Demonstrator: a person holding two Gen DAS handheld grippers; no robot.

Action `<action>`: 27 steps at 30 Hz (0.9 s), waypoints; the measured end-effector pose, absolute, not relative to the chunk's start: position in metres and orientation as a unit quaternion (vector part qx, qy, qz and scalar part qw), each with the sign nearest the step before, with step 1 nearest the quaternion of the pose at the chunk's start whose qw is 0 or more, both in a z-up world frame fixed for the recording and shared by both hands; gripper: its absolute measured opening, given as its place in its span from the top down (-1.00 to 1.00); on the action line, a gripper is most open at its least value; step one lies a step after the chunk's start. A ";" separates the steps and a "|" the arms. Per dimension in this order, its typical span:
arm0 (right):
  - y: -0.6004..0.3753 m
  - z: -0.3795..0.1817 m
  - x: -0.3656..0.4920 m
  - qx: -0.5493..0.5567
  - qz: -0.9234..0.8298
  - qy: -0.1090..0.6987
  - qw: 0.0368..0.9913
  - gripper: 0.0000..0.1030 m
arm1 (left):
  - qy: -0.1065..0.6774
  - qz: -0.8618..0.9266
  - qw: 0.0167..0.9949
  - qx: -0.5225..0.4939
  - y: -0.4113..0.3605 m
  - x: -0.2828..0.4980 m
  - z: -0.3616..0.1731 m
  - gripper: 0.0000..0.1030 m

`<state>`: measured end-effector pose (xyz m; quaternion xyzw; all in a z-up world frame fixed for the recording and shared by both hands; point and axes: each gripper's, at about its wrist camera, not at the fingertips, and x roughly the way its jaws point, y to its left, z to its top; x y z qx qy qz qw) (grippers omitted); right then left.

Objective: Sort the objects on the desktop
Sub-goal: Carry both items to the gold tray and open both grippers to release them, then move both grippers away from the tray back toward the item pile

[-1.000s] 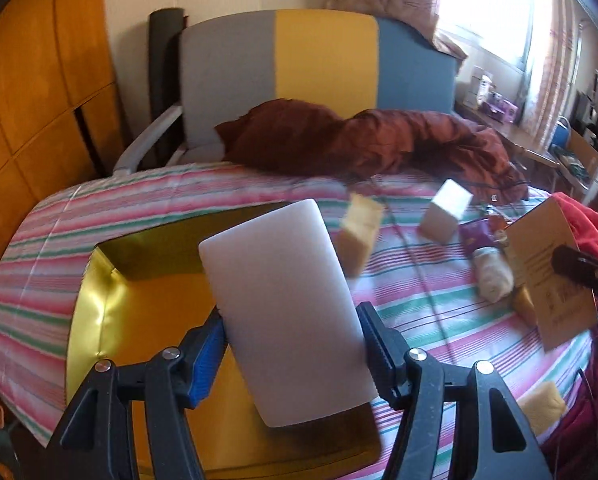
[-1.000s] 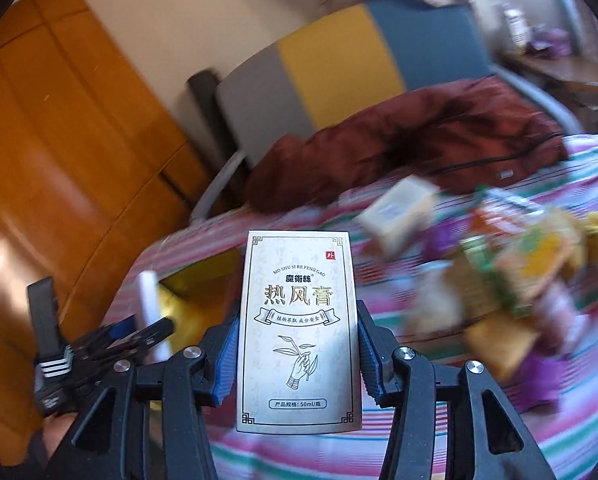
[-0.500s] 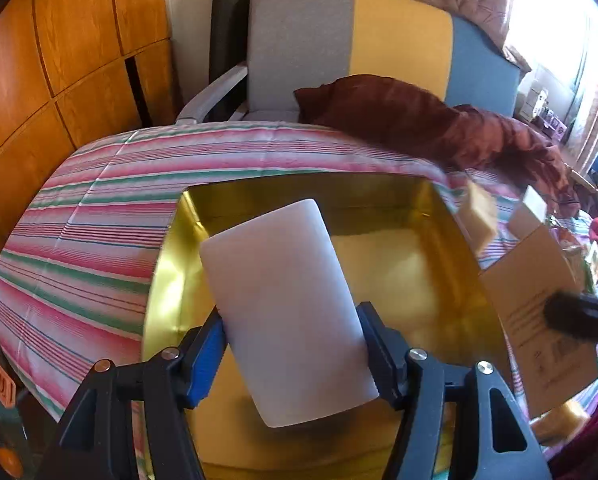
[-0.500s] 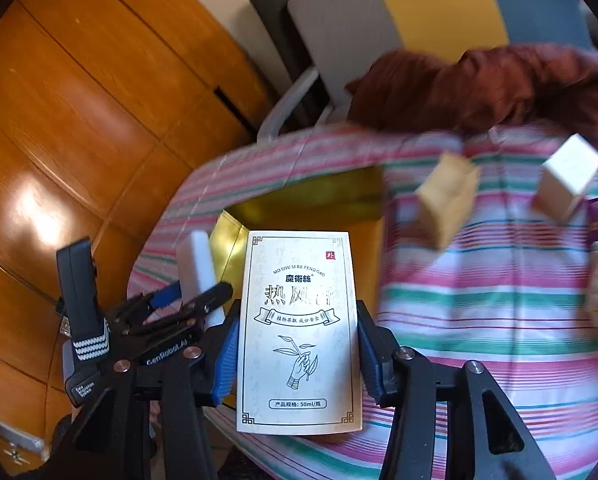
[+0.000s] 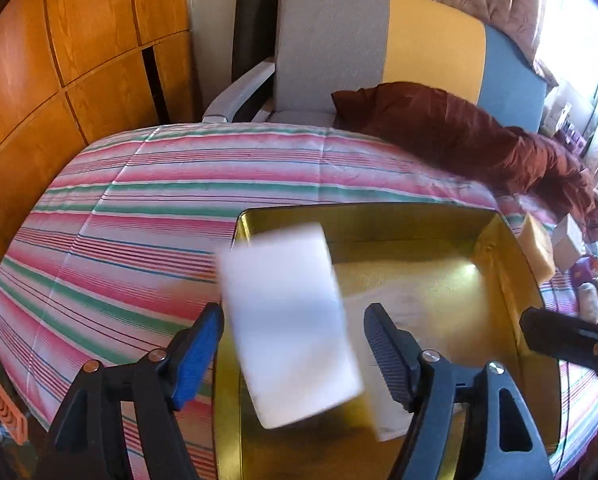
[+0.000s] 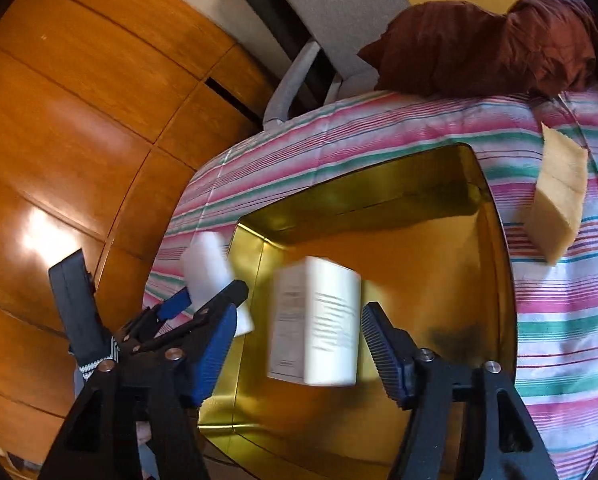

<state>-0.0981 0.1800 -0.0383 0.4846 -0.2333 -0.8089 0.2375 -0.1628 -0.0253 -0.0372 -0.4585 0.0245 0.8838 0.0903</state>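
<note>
Striped bedding (image 5: 147, 216) in pink, green and white is spread under a shallow gold tray (image 5: 511, 264), with wood panelling (image 5: 59, 64) and a grey, yellow and blue chair (image 5: 379, 40) behind. Over the tray, the left gripper (image 5: 295, 344) is seen with its jaws just opened; a gap shows on both sides of the white block (image 5: 291, 328), which is blurred and tilted between the pads, no longer pressed by them. The block lies above the tray's near left corner, partly overlapping the rim. The right gripper (image 6: 299, 340) is likewise spread, its jaws just opened, and the printed white carton (image 6: 319, 324) is caught blurred between them, clear of both pads, over the tray's gold floor. In the right wrist view the left gripper is seen at the tray's left rim, the white block poking up beside it. Most of the tray floor is left bare to the right and toward the far wall. A tan sponge block (image 6: 559, 196) stands on the bedding just outside the tray's right wall, and a maroon cloth (image 6: 491, 28) is heaped at the far edge. The carton's print is too smeared to be read, and small items at the right margin of the left wrist view cannot be made out.
</note>
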 end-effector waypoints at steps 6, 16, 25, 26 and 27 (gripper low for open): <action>0.180 -0.037 -0.073 0.480 -0.824 -0.190 0.233 -0.29 | -0.003 0.885 0.098 -0.455 -0.031 -0.141 -0.042 -0.57; 0.209 -0.031 -0.044 0.451 -0.850 -0.155 0.225 -0.29 | -0.046 0.902 0.084 -0.422 -0.043 -0.096 -0.029 -0.57; 0.288 -0.014 -0.005 0.414 -0.885 -0.126 0.171 -0.29 | -0.031 0.912 0.132 -0.387 -0.021 -0.066 -0.007 -0.54; 0.298 -0.013 -0.001 0.414 -0.886 -0.133 0.162 -0.29 | -0.032 0.911 0.137 -0.388 -0.018 -0.065 -0.007 -0.54; 0.308 -0.014 0.003 0.413 -0.887 -0.140 0.152 -0.29 | -0.033 0.910 0.141 -0.387 -0.015 -0.064 -0.006 -0.54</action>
